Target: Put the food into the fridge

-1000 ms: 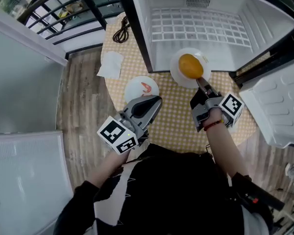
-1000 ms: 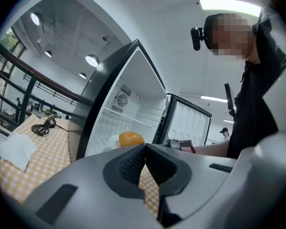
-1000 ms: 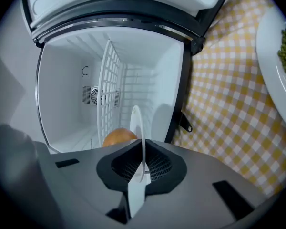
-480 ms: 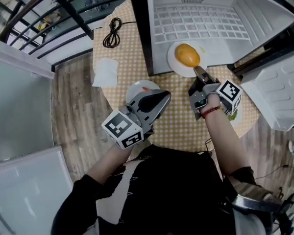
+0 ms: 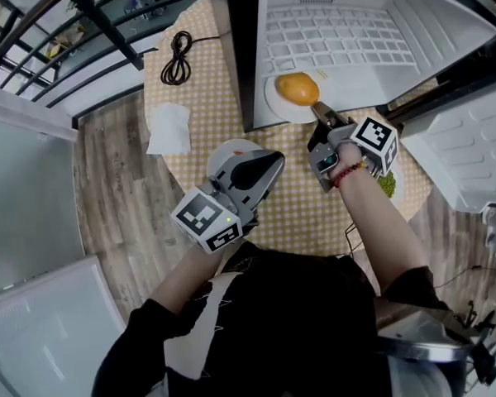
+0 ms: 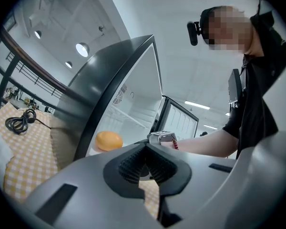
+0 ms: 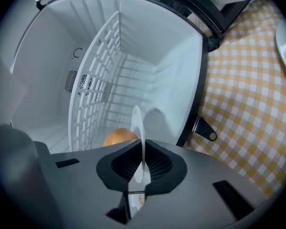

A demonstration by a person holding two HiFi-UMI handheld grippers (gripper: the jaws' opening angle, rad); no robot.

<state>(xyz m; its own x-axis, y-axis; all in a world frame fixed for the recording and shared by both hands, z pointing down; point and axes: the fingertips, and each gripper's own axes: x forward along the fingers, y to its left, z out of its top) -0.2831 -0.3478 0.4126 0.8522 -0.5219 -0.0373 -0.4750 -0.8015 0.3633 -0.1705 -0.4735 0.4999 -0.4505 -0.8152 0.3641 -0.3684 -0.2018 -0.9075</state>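
Checked table (image 5: pixel 298 209), black cable (image 5: pixel 176 56), white napkin (image 5: pixel 167 128), small plate (image 5: pixel 225 151), mini fridge (image 5: pixel 347 35)

Bright, even indoor light, ceiling lamp (image 6: pixel 82 49) glare, soft shadows, fisheye edges dark and bent

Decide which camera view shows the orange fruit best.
The head view: the whole orange fruit lies in plain sight on its white plate. The left gripper view shows it small and distant; the right gripper view shows only its top, the rest hidden.

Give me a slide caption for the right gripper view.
Right gripper clamps a white plate, orange food aboard, facing the open fridge.
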